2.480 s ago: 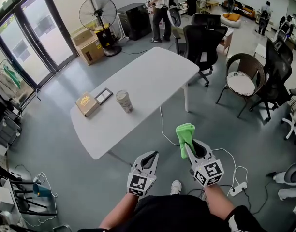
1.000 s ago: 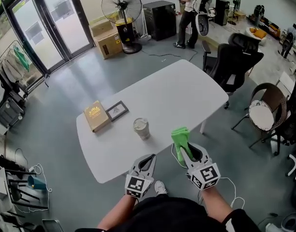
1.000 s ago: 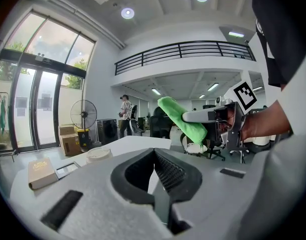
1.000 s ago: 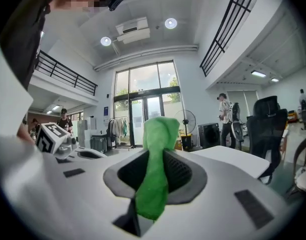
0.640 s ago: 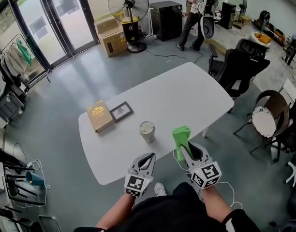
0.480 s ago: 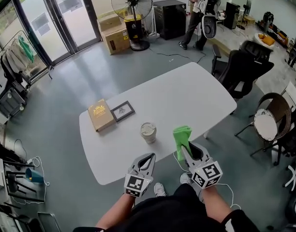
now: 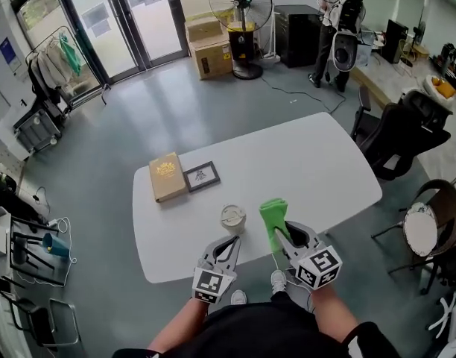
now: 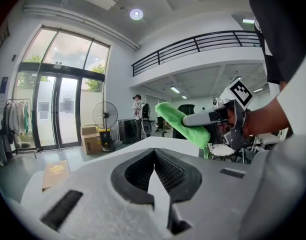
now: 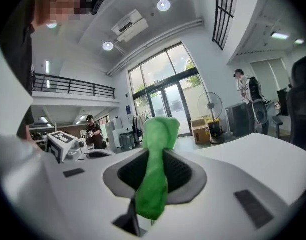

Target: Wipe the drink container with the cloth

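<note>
Bright daylight from glass doors (image 7: 142, 10), ceiling spotlights, fisheye edge distortion, sharp focus

Open-plan office hall: white table (image 7: 302, 162), swivel chairs (image 7: 396, 136), glass doors (image 7: 150, 6), pedestal fan (image 7: 241, 2), mezzanine railing (image 8: 203, 41).

Bright green cloth (image 7: 272, 215); white table (image 7: 310, 162); pale beige drink container (image 7: 232, 220); tan book (image 7: 167, 176); dark frame (image 7: 201, 176); grey floor (image 7: 138, 110).
</note>
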The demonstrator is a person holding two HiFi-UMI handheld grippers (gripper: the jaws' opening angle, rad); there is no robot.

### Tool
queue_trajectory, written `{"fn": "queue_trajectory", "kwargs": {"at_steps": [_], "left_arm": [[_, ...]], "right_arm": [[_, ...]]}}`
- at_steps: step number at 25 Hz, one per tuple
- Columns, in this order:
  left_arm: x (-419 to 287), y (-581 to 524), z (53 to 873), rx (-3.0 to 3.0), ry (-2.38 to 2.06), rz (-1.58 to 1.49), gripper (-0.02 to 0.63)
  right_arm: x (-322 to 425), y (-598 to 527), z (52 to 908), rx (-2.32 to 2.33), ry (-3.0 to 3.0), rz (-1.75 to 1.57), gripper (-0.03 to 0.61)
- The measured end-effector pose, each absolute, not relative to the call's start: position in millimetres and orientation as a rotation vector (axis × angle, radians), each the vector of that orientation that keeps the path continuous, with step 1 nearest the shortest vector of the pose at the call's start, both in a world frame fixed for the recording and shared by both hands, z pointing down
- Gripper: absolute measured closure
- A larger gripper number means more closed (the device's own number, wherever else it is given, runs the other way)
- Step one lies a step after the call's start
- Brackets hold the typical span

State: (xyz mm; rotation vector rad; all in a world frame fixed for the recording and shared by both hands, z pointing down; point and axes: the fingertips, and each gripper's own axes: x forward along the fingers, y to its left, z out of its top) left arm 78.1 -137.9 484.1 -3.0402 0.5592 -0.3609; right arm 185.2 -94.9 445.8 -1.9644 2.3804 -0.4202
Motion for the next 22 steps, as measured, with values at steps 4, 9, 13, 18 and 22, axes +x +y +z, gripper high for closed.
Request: {"fn": "queue_trajectory", "kwargs": {"at_steps": [4,9,13,18,22], "left_arm": [[89.3,-149.8,487.3,-3.027,0.661,-0.375,0.604],[100.0,-160.4,488.6,-3.010,0.784,-0.387,0.604],[103.6,-165.4,489.5,-2.987,0.884,-0.395,0.604],[105.8,-167.2,496.7,-2.955,1.020,-0.415,0.604],[101.5,-166.5,502.5,-2.932,1.118,-0.424,0.604]], "right_arm": [[199.3,-115.5,449.8,-1.896,2.459,-0.427,0.483],[211.2,-132.4,457.7,-1.795,2.538,-0.478,0.483],[217.5,-145.9,462.0,-1.705,2.591,-0.507,0.483],[225.9,-157.2,471.1,-1.608,2.641,-0.543,0.483],[225.9,-160.9,477.1,-1.543,2.689,-0.559,0.483]]}}
